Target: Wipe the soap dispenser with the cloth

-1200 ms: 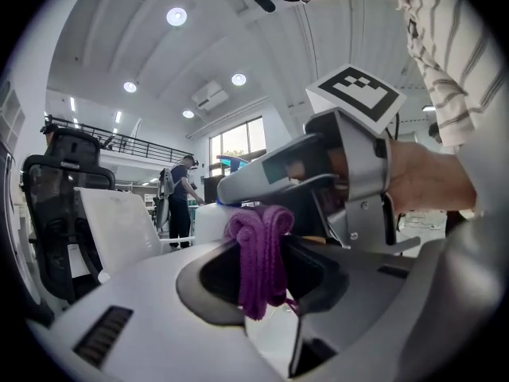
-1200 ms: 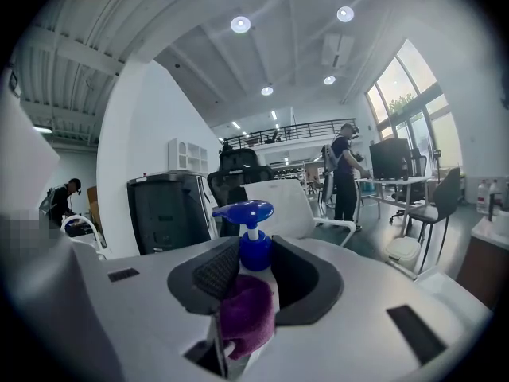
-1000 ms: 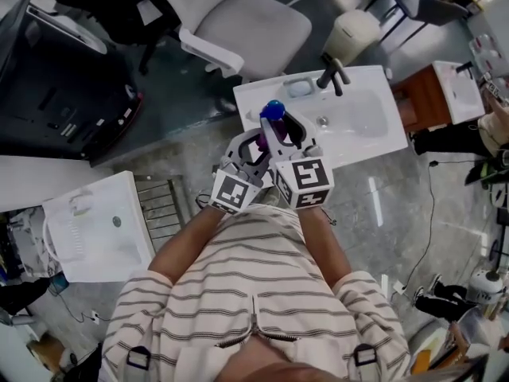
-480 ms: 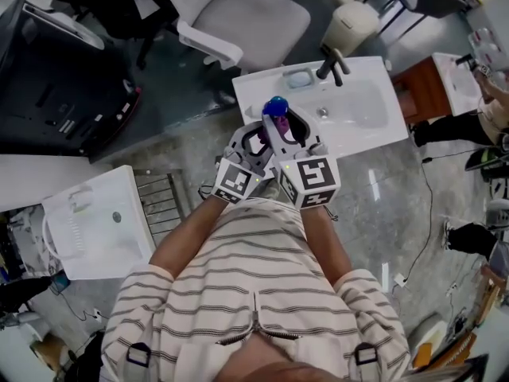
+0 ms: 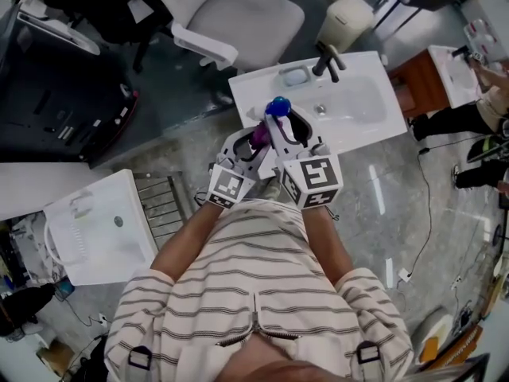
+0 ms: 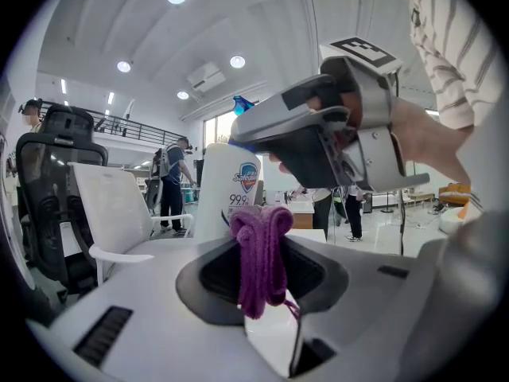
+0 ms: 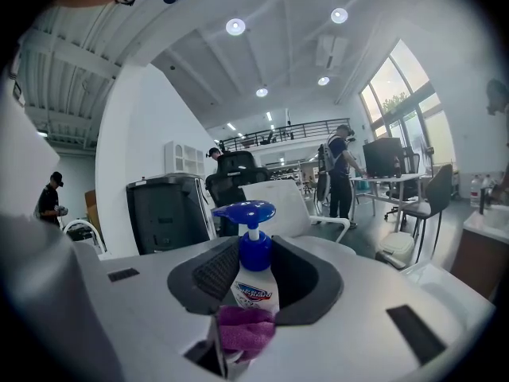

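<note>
Grey polished floor fills the head view, with a white sink [image 5: 362, 114] in the upper middle. Below it, at frame centre, the person holds both tools close together. The right gripper [image 5: 285, 127] carries the dispenser [image 5: 277, 107] upright and clear of the sink, probably so that every side can be reached. The left gripper [image 5: 253, 143] brings the purple cloth [image 5: 260, 134] to the bottle's left flank.

Left gripper view: the jaws are clenched on a bunched fold of cloth at centre. The fold stands proud of the tips, so fabric rather than plastic would meet the bottle. The white bottle body rises just behind it; whether the two touch I cannot tell from here. The right gripper crosses the upper right.

Right gripper view: the jaws grasp the bottle's lower body at centre, with the blue pump on top and the label facing the camera. The cloth sits low in frame over the bottle's base, seemingly pressed on. Wiping looks under way, low on the body.
</note>
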The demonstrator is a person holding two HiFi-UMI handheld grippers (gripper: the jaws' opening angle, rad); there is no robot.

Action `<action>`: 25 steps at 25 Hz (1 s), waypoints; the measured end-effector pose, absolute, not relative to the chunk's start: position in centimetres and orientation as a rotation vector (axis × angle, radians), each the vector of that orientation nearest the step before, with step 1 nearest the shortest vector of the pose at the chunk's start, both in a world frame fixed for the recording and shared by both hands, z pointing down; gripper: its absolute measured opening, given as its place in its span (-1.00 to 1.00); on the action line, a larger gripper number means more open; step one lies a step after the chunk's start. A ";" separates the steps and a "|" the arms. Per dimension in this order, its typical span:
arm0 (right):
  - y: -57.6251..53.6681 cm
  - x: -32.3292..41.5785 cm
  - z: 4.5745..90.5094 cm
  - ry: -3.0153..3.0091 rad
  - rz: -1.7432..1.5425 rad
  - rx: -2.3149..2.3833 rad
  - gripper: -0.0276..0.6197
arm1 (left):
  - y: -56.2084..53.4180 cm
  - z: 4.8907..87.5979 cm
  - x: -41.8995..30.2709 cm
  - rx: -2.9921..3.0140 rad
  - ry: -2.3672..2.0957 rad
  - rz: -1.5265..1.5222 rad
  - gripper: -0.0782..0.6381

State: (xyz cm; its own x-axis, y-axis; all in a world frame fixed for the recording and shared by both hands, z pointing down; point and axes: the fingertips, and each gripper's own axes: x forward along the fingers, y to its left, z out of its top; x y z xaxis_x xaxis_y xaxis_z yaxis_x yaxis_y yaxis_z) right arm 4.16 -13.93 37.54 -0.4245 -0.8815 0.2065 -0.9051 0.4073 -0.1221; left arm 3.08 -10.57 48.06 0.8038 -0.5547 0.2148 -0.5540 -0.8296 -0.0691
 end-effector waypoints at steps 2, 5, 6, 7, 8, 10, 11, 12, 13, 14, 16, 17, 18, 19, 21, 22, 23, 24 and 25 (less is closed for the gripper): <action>-13.9 4.4 37.5 -2.538 0.330 1.634 -0.50 | -10.4 48.1 2.5 -2.982 0.925 -0.363 -0.45; -13.9 4.8 37.4 -2.538 0.331 1.639 -0.50 | -10.5 47.7 1.5 -2.981 0.958 -0.355 -0.45; -14.0 5.0 37.3 -2.535 0.331 1.641 -0.50 | -10.6 47.5 1.4 -2.982 0.968 -0.347 -0.45; -14.0 5.3 37.3 -2.532 0.331 1.644 -0.50 | -10.6 47.2 1.3 -2.983 0.976 -0.337 -0.45; -14.0 5.5 37.2 -2.529 0.330 1.648 -0.50 | -10.7 46.9 1.2 -2.981 0.979 -0.328 -0.45; -14.1 5.7 37.2 -2.525 0.329 1.656 -0.50 | -10.9 46.2 0.8 -2.972 0.981 -0.310 -0.45; -14.1 5.8 37.2 -2.522 0.327 1.660 -0.50 | -10.9 45.9 0.6 -2.969 0.982 -0.300 -0.45; -14.0 5.9 37.2 -2.520 0.326 1.663 -0.50 | -11.0 45.6 0.4 -2.968 0.985 -0.289 -0.45; -14.0 6.0 37.3 -2.518 0.325 1.666 -0.50 | -11.1 45.2 0.2 -2.969 0.989 -0.275 -0.45; -14.0 6.1 37.3 -2.517 0.324 1.668 -0.50 | -11.2 44.8 0.0 -2.972 0.994 -0.260 -0.45; -13.9 6.4 37.2 -2.518 0.323 1.667 -0.50 | -11.2 44.1 -0.3 -2.975 1.000 -0.232 -0.45; -13.9 6.5 37.2 -2.520 0.323 1.664 -0.50 | -11.3 43.7 -0.4 -2.974 1.002 -0.218 -0.45; -13.9 6.6 37.2 -2.522 0.324 1.659 -0.50 | -11.3 43.3 -0.5 -2.975 1.004 -0.201 -0.45; -13.8 6.6 37.2 -2.527 0.325 1.652 -0.50 | -11.3 42.9 -0.6 -2.979 1.005 -0.180 -0.45; -13.5 6.6 37.1 -2.540 0.324 1.634 -0.50 | -11.5 42.4 -0.7 -3.003 0.989 -0.145 -0.45; -13.4 6.5 37.1 -2.546 0.322 1.624 -0.50 | -11.6 42.3 -0.7 -3.019 0.966 -0.138 -0.45; -13.2 6.6 37.1 -2.549 0.318 1.614 -0.50 | -11.6 42.3 -0.7 -3.035 0.936 -0.133 -0.45; -13.1 6.6 37.1 -2.550 0.313 1.603 -0.50 | -11.6 42.3 -0.6 -3.051 0.901 -0.129 -0.45; -13.0 6.6 37.2 -2.552 0.309 1.591 -0.50 | -11.6 42.4 -0.6 -3.064 0.866 -0.125 -0.45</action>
